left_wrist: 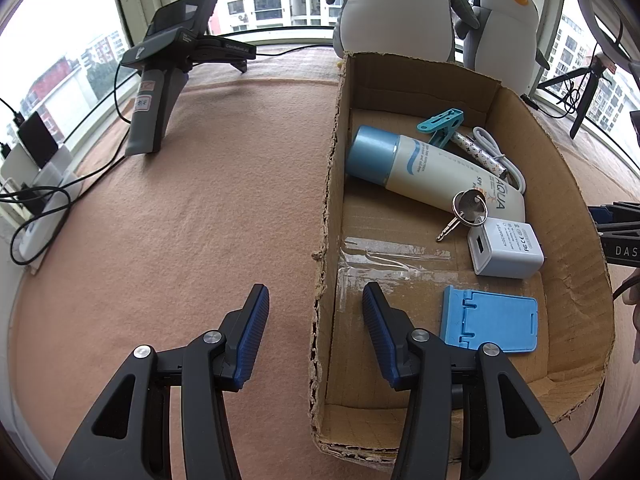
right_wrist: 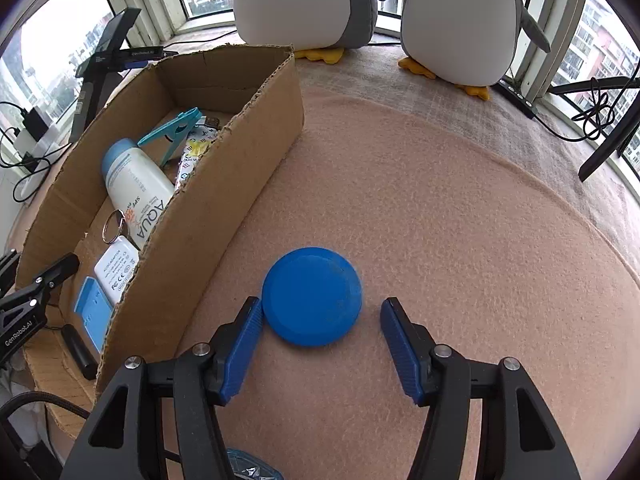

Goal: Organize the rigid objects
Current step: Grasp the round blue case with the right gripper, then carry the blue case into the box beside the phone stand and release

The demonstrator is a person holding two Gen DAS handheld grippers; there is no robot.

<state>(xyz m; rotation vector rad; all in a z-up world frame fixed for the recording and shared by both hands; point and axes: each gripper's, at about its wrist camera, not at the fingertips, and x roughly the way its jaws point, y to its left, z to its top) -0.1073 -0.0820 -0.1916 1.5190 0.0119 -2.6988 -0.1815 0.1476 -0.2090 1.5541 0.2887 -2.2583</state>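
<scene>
The step in hand looks like the pick-up of the last loose item: a round, flat blue plastic disc point(right_wrist: 312, 296) lies on the pink felt cloth point(right_wrist: 440, 220) that covers the tabletop, just outside the long right-hand wall of the open brown cardboard box point(right_wrist: 224, 184). The right gripper point(right_wrist: 321, 316) is spread wide around the disc's near half, its left blue ribbed finger point(right_wrist: 244, 344) touching or all but touching the disc's rim while the right finger stands apart from it, so nothing is gripped yet. The next move probably calls for centring the disc between the fingers, closing on its thin edge, then lifting it over the box wall; being low and smooth, it may slip unless the pads bite the rim squarely. The left gripper point(left_wrist: 316, 320) is likewise wide and empty, straddling the near end of the box's left wall. Already inside the box are a white lotion bottle with a pale blue cap point(left_wrist: 416, 172), a teal plastic clip point(left_wrist: 440, 126), a patterned pen-like stick point(left_wrist: 480, 154), a white cable point(left_wrist: 494, 148), a key on a steel ring point(left_wrist: 464, 210), a white charger cube point(left_wrist: 506, 250) and a light blue folding phone stand point(left_wrist: 490, 320). The bottle reads "AQUA" with "SPF" beside it; the charger shows "AC/DC ADAPTER" and an FC mark, the finer print too small to read. A spare dark grey gripper device point(left_wrist: 168, 68) standing at the cloth's far left edge bears "GenRobot.AI", and that wording also appears on the left gripper in the right wrist view.
</scene>
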